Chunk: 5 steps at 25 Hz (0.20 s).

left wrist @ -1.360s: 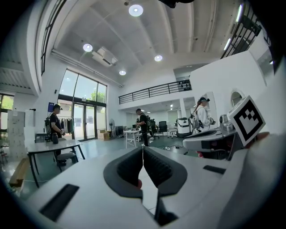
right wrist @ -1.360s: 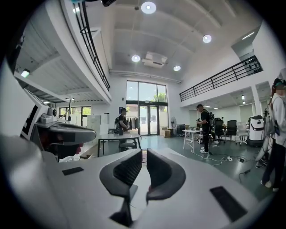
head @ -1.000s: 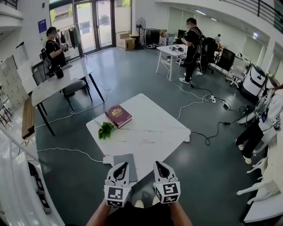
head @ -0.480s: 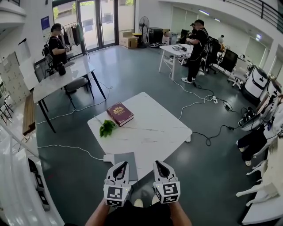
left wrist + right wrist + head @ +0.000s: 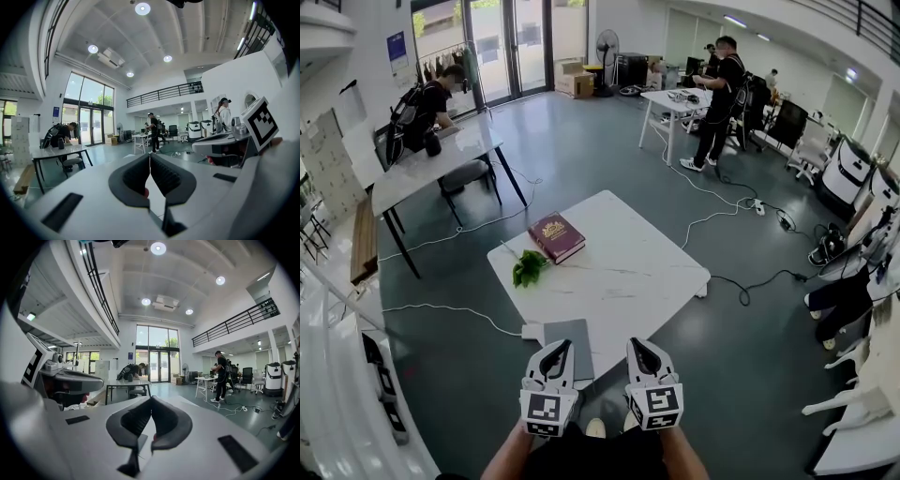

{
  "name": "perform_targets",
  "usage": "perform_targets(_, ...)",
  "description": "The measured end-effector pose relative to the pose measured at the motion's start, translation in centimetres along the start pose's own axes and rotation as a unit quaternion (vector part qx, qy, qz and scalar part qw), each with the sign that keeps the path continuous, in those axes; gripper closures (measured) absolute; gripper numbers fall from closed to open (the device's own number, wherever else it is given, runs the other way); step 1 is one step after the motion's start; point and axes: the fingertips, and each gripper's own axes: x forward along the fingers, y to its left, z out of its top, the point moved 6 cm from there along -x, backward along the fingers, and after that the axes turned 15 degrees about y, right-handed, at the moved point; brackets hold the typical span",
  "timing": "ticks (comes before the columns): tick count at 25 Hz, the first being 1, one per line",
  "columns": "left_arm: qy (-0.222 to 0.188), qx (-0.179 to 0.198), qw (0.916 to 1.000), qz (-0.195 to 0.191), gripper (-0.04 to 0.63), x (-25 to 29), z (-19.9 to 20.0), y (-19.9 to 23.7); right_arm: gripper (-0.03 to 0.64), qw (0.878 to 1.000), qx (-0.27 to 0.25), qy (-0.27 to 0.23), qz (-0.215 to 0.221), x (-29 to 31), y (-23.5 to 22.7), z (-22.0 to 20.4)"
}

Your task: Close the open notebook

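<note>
A dark red book (image 5: 555, 236) lies closed on the far left part of the white table (image 5: 628, 272). A flat grey notebook (image 5: 570, 339), also closed, lies at the table's near edge. My left gripper (image 5: 555, 352) (image 5: 150, 157) hovers just in front of that grey notebook, its jaws together with nothing between them. My right gripper (image 5: 639, 351) (image 5: 151, 399) is beside it at the same height, near the table's front edge, also shut and empty. Both point roughly level toward the table.
A green leafy sprig (image 5: 528, 268) lies next to the red book. White cables (image 5: 712, 216) run across the grey floor. A long table (image 5: 422, 169) with a person bent over it stands at the back left; another person stands by a table (image 5: 675, 103) at the back.
Both grippers have held still. The person at the back left table has leaned over it, and the head view has shifted slightly.
</note>
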Motion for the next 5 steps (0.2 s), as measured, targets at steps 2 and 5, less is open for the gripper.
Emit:
perform_targets(2,0.000,0.000,1.0000,0.001,0.571,0.00,-0.04,-0.12,0.600,1.000,0.000,0.001,0.000,-0.06,-0.11,-0.08)
perform_targets(5,-0.001,0.001,1.0000,0.002,0.571,0.19,-0.19,-0.27,0.601,1.000,0.000,0.000,0.000,0.05,-0.33,-0.30)
